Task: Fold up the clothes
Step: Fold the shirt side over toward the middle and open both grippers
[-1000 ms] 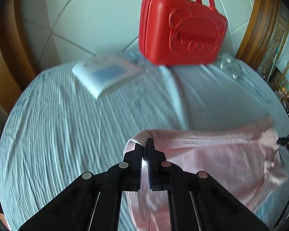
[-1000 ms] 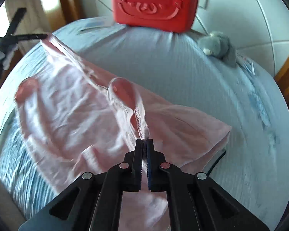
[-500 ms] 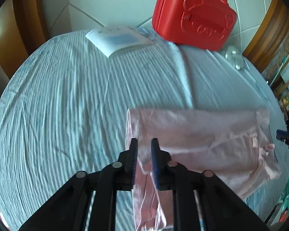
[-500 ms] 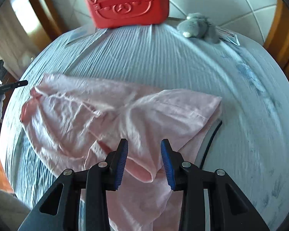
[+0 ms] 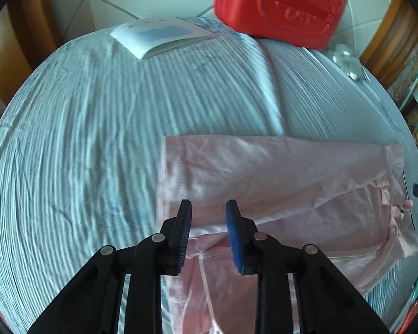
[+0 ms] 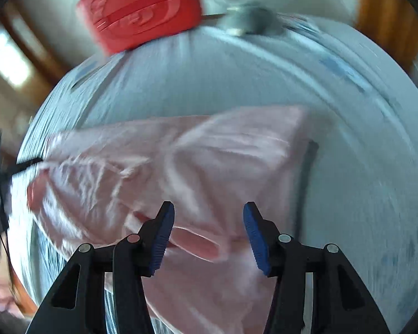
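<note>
Garment [image 5: 278,183]: pink, lying on the striped sheet [image 5: 78,144] with one panel folded across the rest, so that a straight folded edge runs ahead of my left jaws and a looser layer shows beneath them. I judge one fold laid down and the task partway through; more folds remain.

Left gripper [image 5: 208,208]: jaws apart, nothing between them, hovering over the near-left part of the fabric. The fold's left corner lies just ahead and to the left of the jaws.

Right gripper [image 6: 208,214]: jaws wide apart, nothing held. This view is motion-blurred, so fine detail of the cloth is uncertain. The fabric spreads ahead of and below the jaws, with a raised wrinkle [image 6: 195,240] between and just under the fingers.

Clear of the work, well beyond both jaws: red case [image 5: 278,5], booklet [image 5: 161,33], grey plush toy [image 6: 248,22].

Next step, as I judge it:
1. Pick two matching grip points on one free edge.
2. Lower each gripper until both layers sit between the pads.
3. Clamp, lift evenly, and carry the edge across.

Risk: catching only the top layer would pull the fold open.
</note>
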Demonstrator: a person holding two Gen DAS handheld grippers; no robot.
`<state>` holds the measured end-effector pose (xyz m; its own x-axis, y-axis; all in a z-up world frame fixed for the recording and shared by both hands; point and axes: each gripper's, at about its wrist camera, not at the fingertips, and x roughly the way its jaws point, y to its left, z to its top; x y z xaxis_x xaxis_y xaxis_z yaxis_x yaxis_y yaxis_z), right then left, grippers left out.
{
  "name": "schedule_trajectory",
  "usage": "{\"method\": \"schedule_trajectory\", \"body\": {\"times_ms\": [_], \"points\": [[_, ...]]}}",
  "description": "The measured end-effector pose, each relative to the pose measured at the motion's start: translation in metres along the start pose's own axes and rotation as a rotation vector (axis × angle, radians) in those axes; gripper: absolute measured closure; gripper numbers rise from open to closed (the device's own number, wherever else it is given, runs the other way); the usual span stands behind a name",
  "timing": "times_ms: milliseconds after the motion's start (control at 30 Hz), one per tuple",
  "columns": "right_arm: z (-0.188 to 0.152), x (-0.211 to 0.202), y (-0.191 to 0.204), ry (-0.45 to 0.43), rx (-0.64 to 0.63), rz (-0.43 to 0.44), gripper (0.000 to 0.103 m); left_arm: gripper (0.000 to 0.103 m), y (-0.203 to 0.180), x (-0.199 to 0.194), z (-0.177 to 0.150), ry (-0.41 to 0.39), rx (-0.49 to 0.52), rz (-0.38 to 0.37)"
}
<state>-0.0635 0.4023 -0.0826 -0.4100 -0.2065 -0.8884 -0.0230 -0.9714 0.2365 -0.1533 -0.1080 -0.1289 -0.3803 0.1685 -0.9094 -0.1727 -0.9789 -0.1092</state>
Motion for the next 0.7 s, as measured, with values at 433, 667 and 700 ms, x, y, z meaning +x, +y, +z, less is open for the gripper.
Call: {"method": "schedule_trajectory", "body": {"times_ms": [433,667,700], "points": [[-0.011,0.02,0.004,0.094,-0.021,-0.032,0.101,0.077,0.01,0.018,0.0,0.042,0.012,0.061],[-0.042,-0.011,-0.006,0.089,0.007,-0.093,0.069,0.077,0.011,0.016,0.001,0.04,0.012,0.065],[-0.045,-0.021,-0.008,0.064,0.027,-0.075,0.067,0.077,0.01,0.014,0.0,0.038,0.014,0.064]]}}
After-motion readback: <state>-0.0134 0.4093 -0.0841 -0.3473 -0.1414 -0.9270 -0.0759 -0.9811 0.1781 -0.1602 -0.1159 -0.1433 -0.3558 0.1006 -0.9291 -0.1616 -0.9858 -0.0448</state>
